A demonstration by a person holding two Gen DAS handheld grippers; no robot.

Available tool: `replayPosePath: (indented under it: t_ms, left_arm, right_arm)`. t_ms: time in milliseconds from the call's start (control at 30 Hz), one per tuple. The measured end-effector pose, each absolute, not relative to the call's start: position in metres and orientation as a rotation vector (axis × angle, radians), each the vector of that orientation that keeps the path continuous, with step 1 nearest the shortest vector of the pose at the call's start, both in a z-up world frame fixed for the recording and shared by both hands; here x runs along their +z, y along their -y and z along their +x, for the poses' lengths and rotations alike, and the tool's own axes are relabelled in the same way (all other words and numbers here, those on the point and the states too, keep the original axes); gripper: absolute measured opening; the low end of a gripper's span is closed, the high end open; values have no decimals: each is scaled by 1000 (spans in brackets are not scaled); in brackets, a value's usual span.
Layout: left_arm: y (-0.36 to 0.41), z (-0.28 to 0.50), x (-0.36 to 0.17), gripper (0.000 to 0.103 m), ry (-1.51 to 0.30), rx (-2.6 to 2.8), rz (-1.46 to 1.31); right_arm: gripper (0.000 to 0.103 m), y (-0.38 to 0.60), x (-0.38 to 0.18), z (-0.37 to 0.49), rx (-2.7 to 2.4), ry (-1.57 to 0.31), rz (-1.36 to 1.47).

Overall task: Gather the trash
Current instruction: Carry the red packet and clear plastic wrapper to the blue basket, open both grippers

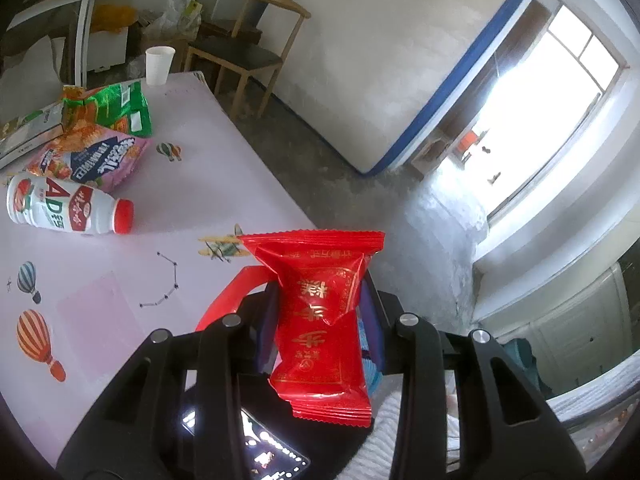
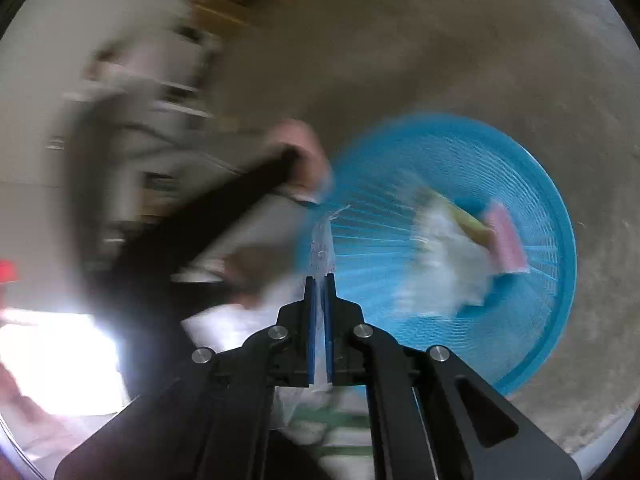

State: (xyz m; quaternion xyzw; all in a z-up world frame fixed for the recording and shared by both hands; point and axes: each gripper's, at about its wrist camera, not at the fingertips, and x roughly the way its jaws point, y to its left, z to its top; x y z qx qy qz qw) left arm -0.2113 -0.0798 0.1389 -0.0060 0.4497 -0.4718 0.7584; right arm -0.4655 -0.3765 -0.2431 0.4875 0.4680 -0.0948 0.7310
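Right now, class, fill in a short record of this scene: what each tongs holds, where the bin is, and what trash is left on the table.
left tongs: shut on red snack wrapper
right tongs: shut on clear plastic wrapper
bin: blue basket on the floor, below right tongs
in bin: blurred white, yellow and pink trash
left on table: white bottle with red cap on its side, pink snack bag, green snack bag, paper cup

We read "AD" in large red letters on the white bottle [image 1: 68, 210] lying on the table; the Chinese characters on the red wrapper [image 1: 324, 320] and snack bags [image 1: 100, 156] stay unclear to us
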Motion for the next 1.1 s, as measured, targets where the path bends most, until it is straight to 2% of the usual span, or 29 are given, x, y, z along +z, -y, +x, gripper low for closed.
replayPosePath:
  t_ms: [67, 167, 233, 267, 300, 433, 567, 633, 700, 733, 833, 967, 1100]
  left_arm:
    - [87, -219, 135, 35, -1003, -1033, 7]
    - [107, -230, 125, 36, -1043, -1069, 45]
    - [127, -239, 112, 36, -1085, -1116, 78]
    - [140, -244, 104, 36, -1110, -1146, 94]
    - [155, -250, 93, 36, -1141, -1183, 112]
    - [212, -270, 48, 36, -1271, -1299, 181]
    - [271, -291, -10, 36, -1397, -1370, 272]
    - [297, -300, -44, 42, -1468, -1362, 315]
    - [326, -313, -91, 60, -1563, -1333, 417]
    - [333, -316, -106, 64, -1587, -1299, 463]
    - [346, -321, -144, 65, -1652, -1217, 558]
    - [344, -322, -139, 72, -1587, -1202, 627]
    - [324, -302, -96, 72, -1617, -1268, 448]
  right_arm:
    - [5, 373, -295, -450, -258, -1189, 982]
    - [11, 369, -337, -442, -372, -1389, 877]
    - [37, 371, -344, -444, -417, -1461, 840]
    - [59, 371, -342, -443, -435, -1466, 822]
    - [63, 370, -331, -445, -451, -1442, 780]
    - [66, 364, -293, -452, -487, -1396, 639]
    - [66, 386, -243, -485, -553, -1254, 691]
    - [66, 402, -217, -508, -618, -1169, 735]
    - [66, 417, -199, -526, -675, -1108, 759]
    - [66, 419, -192, -533, -693, -1089, 767]
    - [66, 431, -169, -553, -743, -1023, 788]
    - [66, 440, -146, -557, -756, -978, 773]
    - [66, 439, -117, -547, -741, -928, 740]
